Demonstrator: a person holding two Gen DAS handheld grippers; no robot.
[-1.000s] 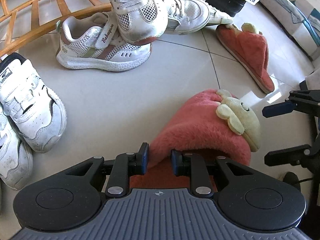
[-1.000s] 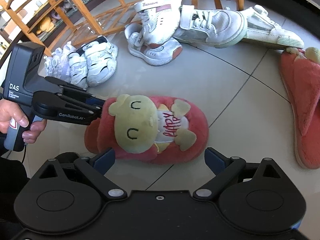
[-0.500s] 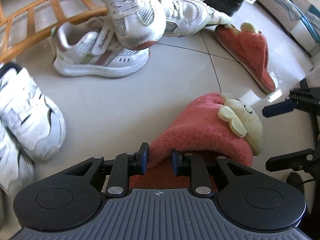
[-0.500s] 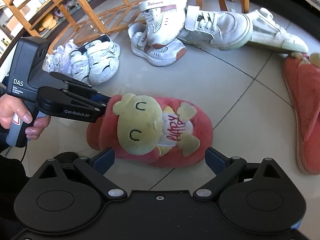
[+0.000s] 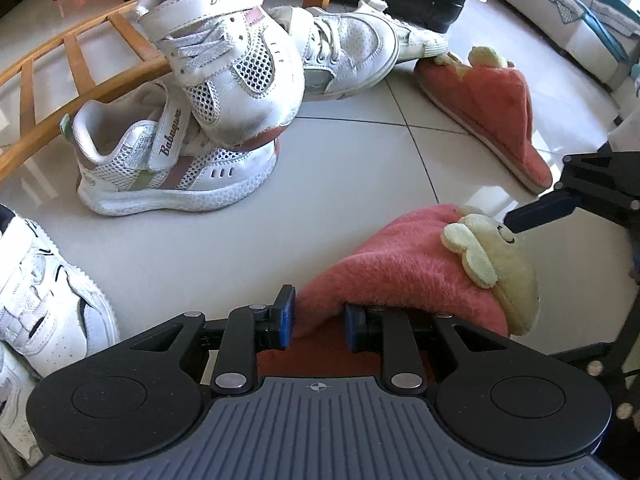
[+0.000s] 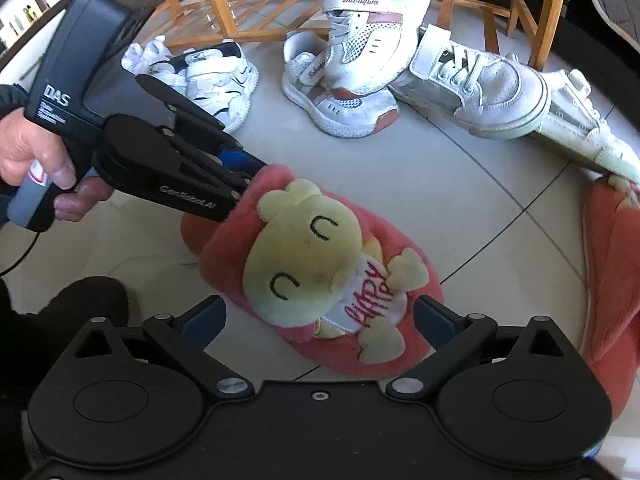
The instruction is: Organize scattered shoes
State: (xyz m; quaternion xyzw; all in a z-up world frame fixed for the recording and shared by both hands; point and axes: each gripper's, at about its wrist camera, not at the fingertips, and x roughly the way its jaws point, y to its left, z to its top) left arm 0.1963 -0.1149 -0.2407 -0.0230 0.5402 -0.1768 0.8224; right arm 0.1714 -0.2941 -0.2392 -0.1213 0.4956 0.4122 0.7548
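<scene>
A red plush slipper [image 5: 400,268] with a yellow bear on top lies on the tiled floor. My left gripper [image 5: 318,320] is shut on its heel rim, and the right wrist view shows the same grip [image 6: 248,172] on the slipper [image 6: 320,264]. My right gripper [image 6: 318,314] stands open astride the slipper's toe end, its left finger clear of the plush. One of its blue fingers [image 5: 536,212] shows beside the bear's head. The matching red slipper [image 5: 488,108] lies apart, further out.
Two white mesh sneakers [image 6: 360,60] are stacked one on the other. White lace-up sneakers [image 6: 480,88] lie beside them, and white strap sneakers [image 6: 216,76] rest by the wooden rack [image 6: 248,8]. A person's hand [image 6: 36,160] holds the left gripper.
The slipper, still in my left gripper, has swung so that its toe end sits between my right gripper's fingers. Both views have rolled and shifted, and the sneakers look closer.
</scene>
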